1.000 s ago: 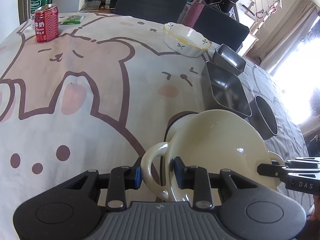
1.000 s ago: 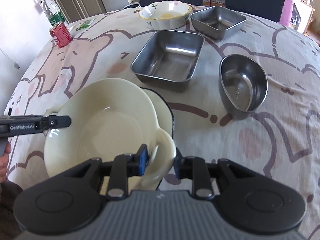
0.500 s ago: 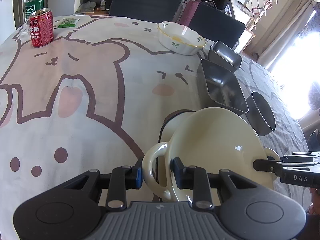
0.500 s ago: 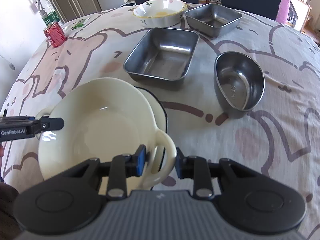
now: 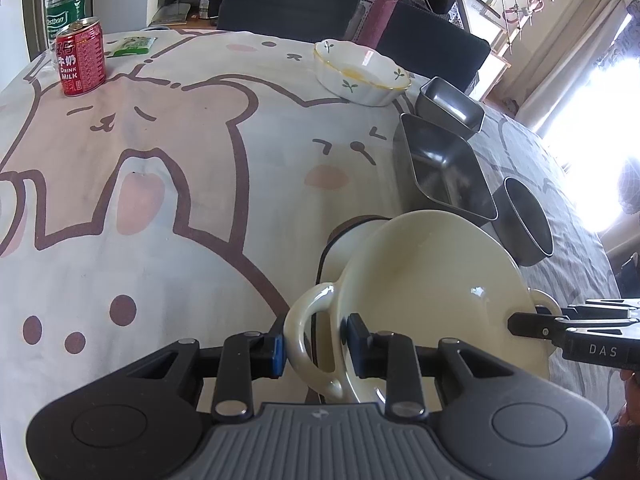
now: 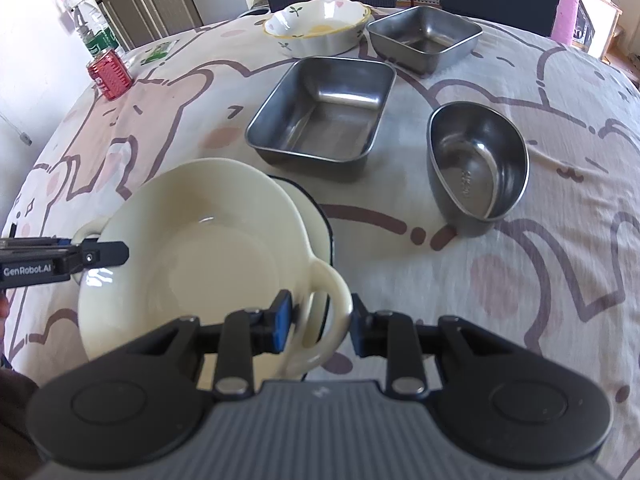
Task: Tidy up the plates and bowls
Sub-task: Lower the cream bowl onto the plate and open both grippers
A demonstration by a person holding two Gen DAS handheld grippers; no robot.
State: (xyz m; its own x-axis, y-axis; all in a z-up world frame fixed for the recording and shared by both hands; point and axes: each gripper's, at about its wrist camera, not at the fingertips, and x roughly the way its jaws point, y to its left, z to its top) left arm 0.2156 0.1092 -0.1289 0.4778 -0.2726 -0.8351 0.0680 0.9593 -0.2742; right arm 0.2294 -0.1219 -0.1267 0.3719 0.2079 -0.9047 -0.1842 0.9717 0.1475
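Tools (image 5: pixel 315 350) (image 6: pixel 320 320), two, each clamp one handle of one cream bowl (image 6: pixel 192 256); three steel dishes (image 6: pixel 324 116) nearby.

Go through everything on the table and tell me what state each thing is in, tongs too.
Cream bowl: empty, held by both handles above a dark-rimmed dish.
Left tongs: shut on one handle.
Right tongs: shut on the other handle.
Rectangular steel tray: empty, upright.
Square steel tray: empty, upright.
Oval steel bowl: empty, upright.
Floral bowl: upright, yellow residue inside.
Red can: upright.
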